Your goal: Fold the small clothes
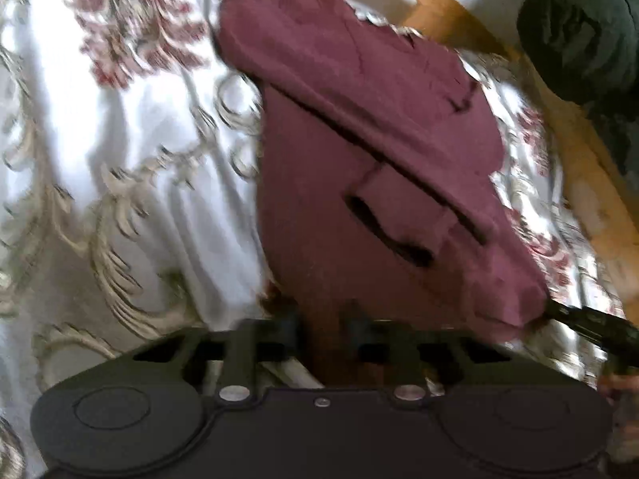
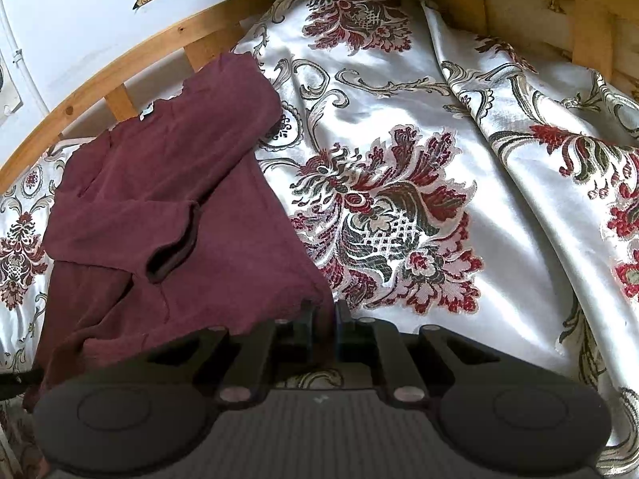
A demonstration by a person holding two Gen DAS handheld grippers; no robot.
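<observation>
A maroon long-sleeved shirt (image 1: pixel 359 139) lies on a white floral cloth, its sleeves folded across the body. In the left wrist view my left gripper (image 1: pixel 323 319) is shut on the shirt's near hem, with maroon fabric pinched between its fingers. In the right wrist view the same shirt (image 2: pixel 159 199) lies to the left with a sleeve cuff (image 2: pixel 171 255) on top. My right gripper (image 2: pixel 324 321) is shut on the hem's right corner. The right gripper's black tip (image 1: pixel 579 323) also shows at the hem's far corner in the left wrist view.
The satin cloth (image 2: pixel 439 159) with red and grey flower patterns is creased and spreads wide to the right of the shirt. A curved wooden frame (image 2: pixel 120 68) borders it behind the shirt. A dark bundle (image 1: pixel 579 32) sits beyond the frame.
</observation>
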